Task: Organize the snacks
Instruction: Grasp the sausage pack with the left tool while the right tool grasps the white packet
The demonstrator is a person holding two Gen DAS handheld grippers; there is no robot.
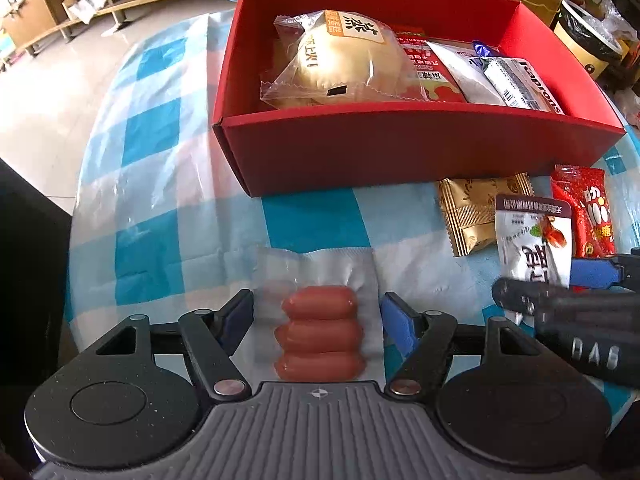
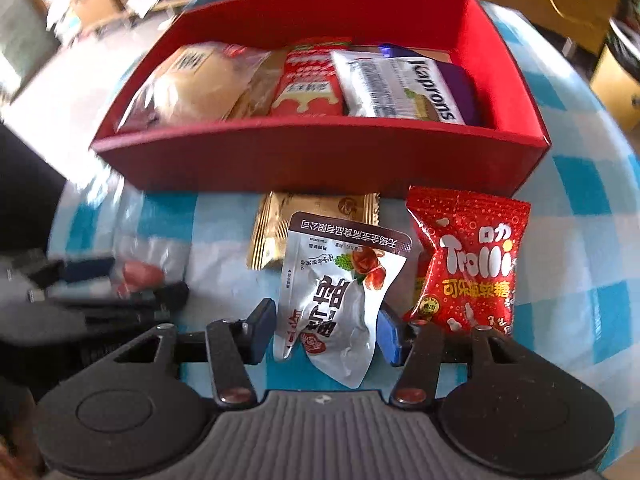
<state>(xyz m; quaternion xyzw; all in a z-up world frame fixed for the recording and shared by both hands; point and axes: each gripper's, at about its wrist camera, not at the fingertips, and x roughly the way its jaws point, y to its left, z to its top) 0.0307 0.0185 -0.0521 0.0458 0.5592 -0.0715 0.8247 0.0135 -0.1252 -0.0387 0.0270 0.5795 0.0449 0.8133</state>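
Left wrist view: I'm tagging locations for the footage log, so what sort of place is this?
Probably a home living room: a table under a blue checked cloth, low wooden shelving on a tiled floor, cushions behind the red box.

From the left wrist view, the left gripper point(image 1: 318, 312) hangs low over the blue-checked tablecloth point(image 1: 160, 200), its blue-padded fingers point(image 1: 396, 320) spread wide on either side of a clear vacuum pack of sausages point(image 1: 320, 336), apart from its edges. Beyond it sits a red box point(image 1: 400, 152) already holding a wrapped bun point(image 1: 340, 64), a red packet point(image 1: 428, 76) and a Kaprons packet point(image 1: 520, 84). To the right, a gold packet point(image 1: 472, 212) and a red candy bag point(image 1: 584, 212) lie just before the box. The right gripper point(image 1: 568, 280) reaches in there, its fingers either side of a silver pouch point(image 1: 532, 240).
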